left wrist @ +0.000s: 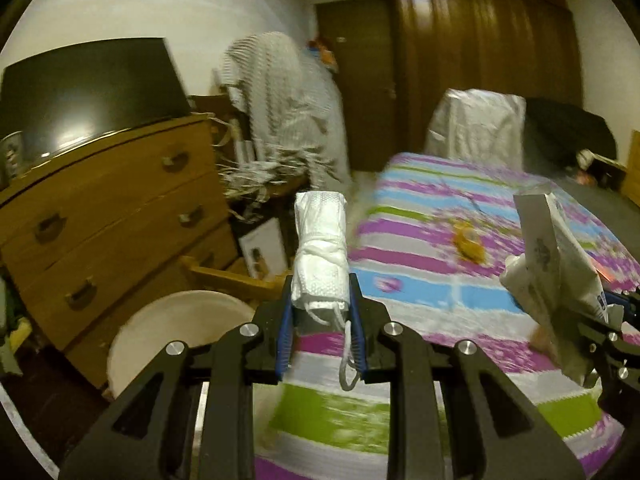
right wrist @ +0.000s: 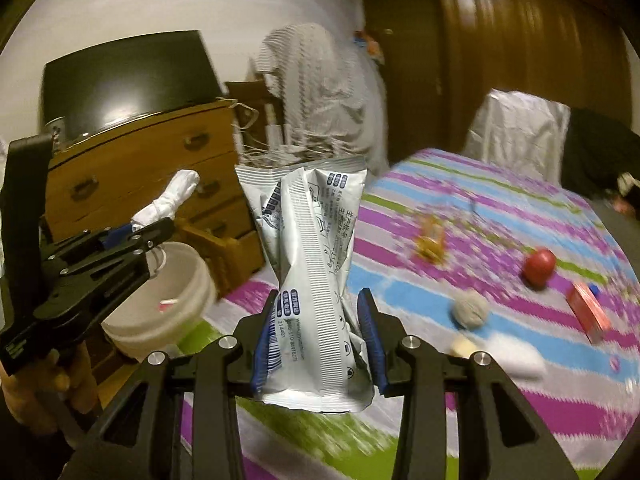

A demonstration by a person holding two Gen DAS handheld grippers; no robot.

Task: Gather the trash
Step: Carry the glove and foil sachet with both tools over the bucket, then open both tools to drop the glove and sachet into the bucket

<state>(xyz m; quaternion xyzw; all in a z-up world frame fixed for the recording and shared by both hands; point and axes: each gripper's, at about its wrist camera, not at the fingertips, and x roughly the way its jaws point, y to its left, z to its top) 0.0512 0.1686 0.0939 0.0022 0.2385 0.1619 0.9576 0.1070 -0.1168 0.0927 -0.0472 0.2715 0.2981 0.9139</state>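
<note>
My left gripper (left wrist: pixel 320 300) is shut on a white rolled-up bundle (left wrist: pixel 320 248) that stands upright between its blue pads, a loop of string dangling below. My right gripper (right wrist: pixel 318 312) is shut on a crumpled silver-white foil wrapper (right wrist: pixel 312 264), pinched at its waist. Both are held in the air above the bed's near corner. A white bucket (right wrist: pixel 168 304) stands on the floor beside the bed with a small pink-and-white scrap inside. In the right wrist view the left gripper (right wrist: pixel 136 236) hovers over that bucket with the white bundle (right wrist: pixel 168 196). A hand (right wrist: pixel 60 384) grips its handle.
On the striped bed cover (right wrist: pixel 500 216) lie a yellow wrapper (right wrist: pixel 430 240), a red ball (right wrist: pixel 539 264), a grey ball (right wrist: pixel 470 312), a red box (right wrist: pixel 588 312) and a white item (right wrist: pixel 516 356). A wooden dresser (left wrist: pixel 112 216) with a dark screen (left wrist: pixel 88 92) stands left; a wardrobe (left wrist: pixel 480 40) behind.
</note>
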